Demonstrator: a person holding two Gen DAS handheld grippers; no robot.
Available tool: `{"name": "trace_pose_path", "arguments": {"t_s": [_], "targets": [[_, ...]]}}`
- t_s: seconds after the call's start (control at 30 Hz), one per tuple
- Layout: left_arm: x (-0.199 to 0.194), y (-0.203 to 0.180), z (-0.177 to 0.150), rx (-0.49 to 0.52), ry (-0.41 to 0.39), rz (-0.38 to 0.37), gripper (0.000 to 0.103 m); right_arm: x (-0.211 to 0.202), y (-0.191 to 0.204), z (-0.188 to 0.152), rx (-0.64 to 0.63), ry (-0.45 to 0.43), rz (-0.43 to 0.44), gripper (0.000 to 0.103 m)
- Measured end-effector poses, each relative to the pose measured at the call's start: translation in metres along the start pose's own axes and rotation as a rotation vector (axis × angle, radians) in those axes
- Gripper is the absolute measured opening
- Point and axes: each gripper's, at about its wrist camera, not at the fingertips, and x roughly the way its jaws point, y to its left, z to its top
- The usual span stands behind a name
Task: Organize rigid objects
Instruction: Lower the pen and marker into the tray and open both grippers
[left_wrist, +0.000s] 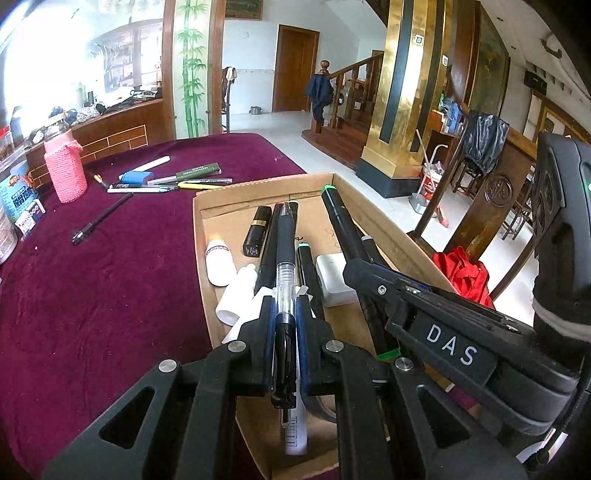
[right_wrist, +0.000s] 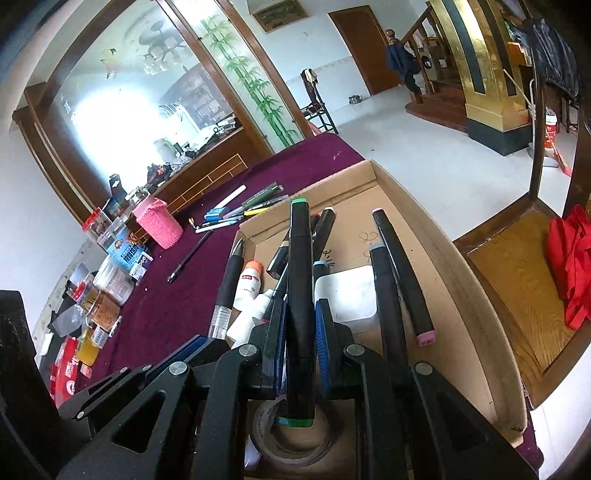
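Note:
A shallow cardboard box (left_wrist: 373, 218) sits on the maroon tablecloth (left_wrist: 110, 288) and holds markers, small white bottles, a black lipstick and a white block. My left gripper (left_wrist: 285, 301) is shut on a black gel pen (left_wrist: 286, 258) with a clear barrel, held over the box. My right gripper (right_wrist: 300, 310) is shut on a black marker (right_wrist: 299, 280) with green caps, held over the same box (right_wrist: 454, 258). The right gripper also shows in the left wrist view (left_wrist: 354, 273). Several loose pens (left_wrist: 177, 181) lie on the cloth beyond the box.
A pink knitted cup (left_wrist: 64, 171) and jars stand at the table's left edge. A single black pen (left_wrist: 101, 218) lies left of the box. A tape roll (right_wrist: 291, 439) lies in the box's near end. A wooden chair (right_wrist: 517, 280) with red cloth stands right of the table.

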Motion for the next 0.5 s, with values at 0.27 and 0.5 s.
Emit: {"name": "trace_pose_path", "arguments": {"t_s": [0.27, 0.5], "targets": [[0.006, -0.008, -0.002, 0.019, 0.009, 0.004, 0.008, 0.006, -0.002, -0.002, 0.004, 0.019, -0.022, 0.013], [0.009, -0.011, -0.004, 0.032, 0.013, 0.011, 0.008, 0.011, -0.006, -0.004, 0.012, 0.04, -0.037, 0.013]]}}
